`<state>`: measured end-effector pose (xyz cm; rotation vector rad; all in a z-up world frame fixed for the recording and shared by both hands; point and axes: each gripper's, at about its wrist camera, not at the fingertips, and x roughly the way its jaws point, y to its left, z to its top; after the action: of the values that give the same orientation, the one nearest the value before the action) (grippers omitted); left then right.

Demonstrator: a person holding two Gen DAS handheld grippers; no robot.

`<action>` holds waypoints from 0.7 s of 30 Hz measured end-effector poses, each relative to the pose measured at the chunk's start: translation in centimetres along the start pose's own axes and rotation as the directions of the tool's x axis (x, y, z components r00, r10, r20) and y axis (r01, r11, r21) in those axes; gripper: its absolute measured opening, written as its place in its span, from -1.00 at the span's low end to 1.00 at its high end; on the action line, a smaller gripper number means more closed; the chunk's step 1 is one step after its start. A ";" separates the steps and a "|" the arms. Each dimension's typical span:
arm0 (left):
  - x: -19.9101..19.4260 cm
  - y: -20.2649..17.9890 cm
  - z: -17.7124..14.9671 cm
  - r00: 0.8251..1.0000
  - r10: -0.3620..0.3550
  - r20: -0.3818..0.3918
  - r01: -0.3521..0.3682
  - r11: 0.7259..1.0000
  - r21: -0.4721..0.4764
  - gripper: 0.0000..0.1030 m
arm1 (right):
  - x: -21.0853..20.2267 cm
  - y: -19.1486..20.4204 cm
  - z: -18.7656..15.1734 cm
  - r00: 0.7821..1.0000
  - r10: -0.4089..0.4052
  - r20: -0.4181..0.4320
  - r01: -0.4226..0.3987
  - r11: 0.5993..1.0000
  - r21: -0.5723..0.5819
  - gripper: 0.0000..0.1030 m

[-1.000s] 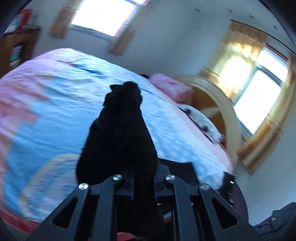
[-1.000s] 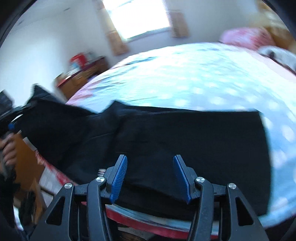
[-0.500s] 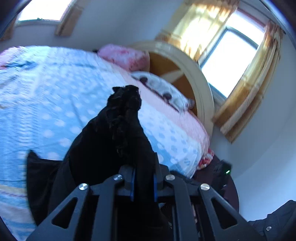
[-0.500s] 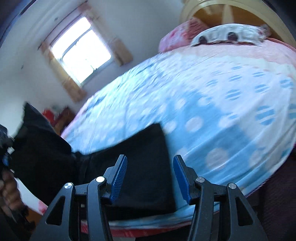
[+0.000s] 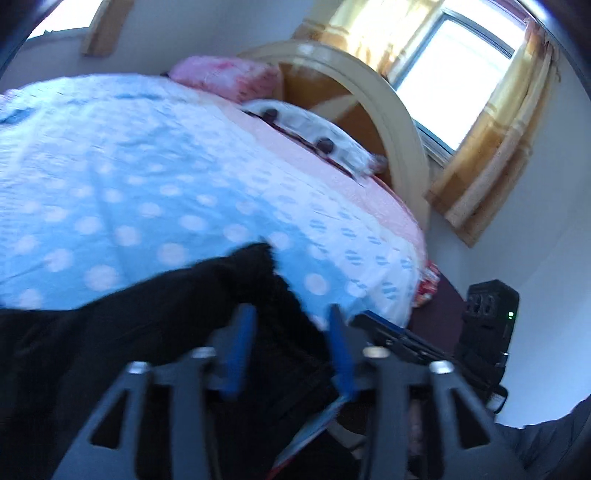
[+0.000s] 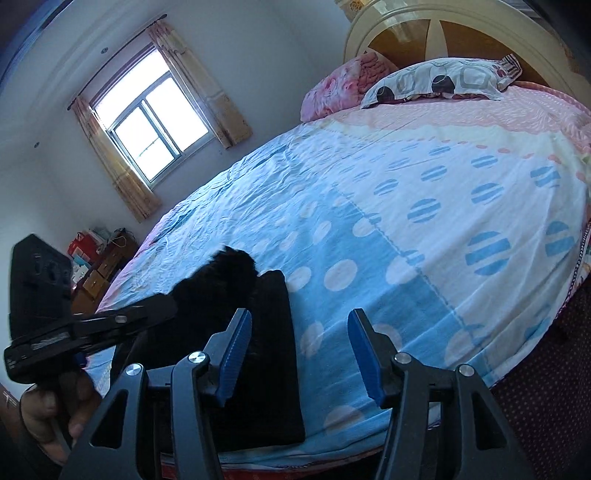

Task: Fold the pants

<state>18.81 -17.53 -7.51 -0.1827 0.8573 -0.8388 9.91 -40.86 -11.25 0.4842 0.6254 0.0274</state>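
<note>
I have the black pants (image 6: 266, 354) lying on the bed (image 6: 424, 206), close along its near edge and toward the corner farthest from the headboard (image 6: 461, 26). From the right wrist view they look like a fairly tidy dark rectangle with a straight edge facing the open blue spotted bedspread, and a rumpled hump of cloth sits on top at the far end of that rectangle. I judge that hump to be the part just carried over in a fold and not yet flattened.

My left gripper (image 5: 290, 354) is opening right now. Its blue pads (image 5: 240, 354) stand apart with black cloth lying in the gap under them, and as far as I can see neither pad presses on it, so I read this as a release. The picture from that wrist is blurred, so the cloth's exact edge there is hard to trace. My right gripper (image 6: 299, 356) has its jaws parted and empty; it hangs over the near edge of the bed, with the pants just beside its left finger and bare bedspread between the fingers.

As for progress, I would say at least one fold is down and the bundle is already compact. What seems left is smoothing or squaring the hump on top, and possibly one more fold across. Whether the layers underneath line up I cannot tell.
</note>
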 end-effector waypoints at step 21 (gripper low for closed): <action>-4.9 7.8 -7.9 0.911 0.393 0.127 -0.397 0.918 0.007 0.60 | 1.7 8.2 -4.0 0.961 -0.103 -0.257 -0.048 0.852 -0.521 -0.72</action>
<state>15.81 -7.34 -13.37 -0.0283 0.7304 -0.4550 9.97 -31.60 -11.34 -0.0668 0.8653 0.2382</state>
